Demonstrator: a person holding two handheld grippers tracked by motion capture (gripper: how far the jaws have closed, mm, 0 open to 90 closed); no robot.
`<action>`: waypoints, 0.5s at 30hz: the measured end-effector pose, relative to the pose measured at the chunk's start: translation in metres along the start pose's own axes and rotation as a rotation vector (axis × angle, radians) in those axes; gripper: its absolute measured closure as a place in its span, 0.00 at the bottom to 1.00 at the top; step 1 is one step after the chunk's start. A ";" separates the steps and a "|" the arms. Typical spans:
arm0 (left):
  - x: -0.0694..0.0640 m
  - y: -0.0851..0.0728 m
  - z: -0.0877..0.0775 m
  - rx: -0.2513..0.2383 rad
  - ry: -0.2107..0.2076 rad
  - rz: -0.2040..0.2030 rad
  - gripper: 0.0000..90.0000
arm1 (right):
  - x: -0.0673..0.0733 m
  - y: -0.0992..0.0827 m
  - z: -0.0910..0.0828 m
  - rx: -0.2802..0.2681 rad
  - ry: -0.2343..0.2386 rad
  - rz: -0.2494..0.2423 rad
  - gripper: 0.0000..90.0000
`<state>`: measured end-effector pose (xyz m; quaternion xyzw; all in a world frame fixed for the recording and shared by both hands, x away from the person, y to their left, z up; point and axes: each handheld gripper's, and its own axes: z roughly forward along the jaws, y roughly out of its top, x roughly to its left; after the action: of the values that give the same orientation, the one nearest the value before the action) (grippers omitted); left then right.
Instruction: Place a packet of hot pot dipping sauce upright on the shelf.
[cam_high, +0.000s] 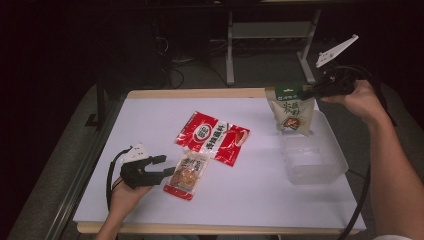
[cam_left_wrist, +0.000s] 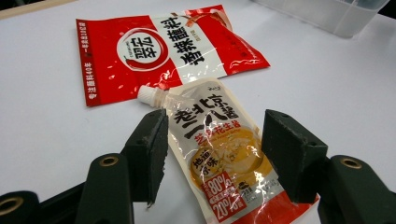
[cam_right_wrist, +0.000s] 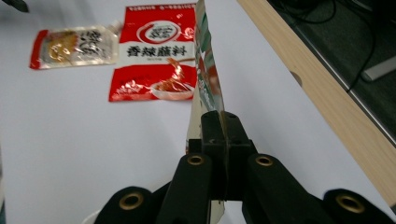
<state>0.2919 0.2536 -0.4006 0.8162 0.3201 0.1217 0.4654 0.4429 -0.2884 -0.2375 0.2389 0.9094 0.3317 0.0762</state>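
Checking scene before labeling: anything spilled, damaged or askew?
Nothing spilled or torn. The spout pouch lies flat, slanted, its cap on the red packet's edge. The green pouch hangs from the right gripper above the clear bin.

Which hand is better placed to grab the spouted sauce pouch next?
Left. The left tool sits open astride the white spouted sauce pouch, pads not yet pressing. The right tool is shut on the green-and-white packet above the clear plastic tub.

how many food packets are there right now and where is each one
3. The red packet lies mid-table; the spouted sauce pouch lies between the left gripper's open jaws; the green-topped bag hangs from the right gripper above the clear tub.
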 end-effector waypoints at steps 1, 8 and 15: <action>0.001 0.000 0.000 0.001 0.000 -0.003 0.45 | -0.003 -0.001 0.001 0.007 -0.005 0.004 1.00; 0.002 0.001 0.001 0.014 0.000 -0.013 0.46 | -0.022 -0.013 0.005 0.031 -0.030 0.040 1.00; 0.002 -0.001 0.000 0.017 0.001 -0.024 0.45 | -0.036 -0.023 0.017 0.062 -0.043 0.055 1.00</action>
<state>0.2937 0.2551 -0.4018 0.8160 0.3311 0.1138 0.4599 0.4709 -0.3118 -0.2666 0.2733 0.9105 0.3001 0.0793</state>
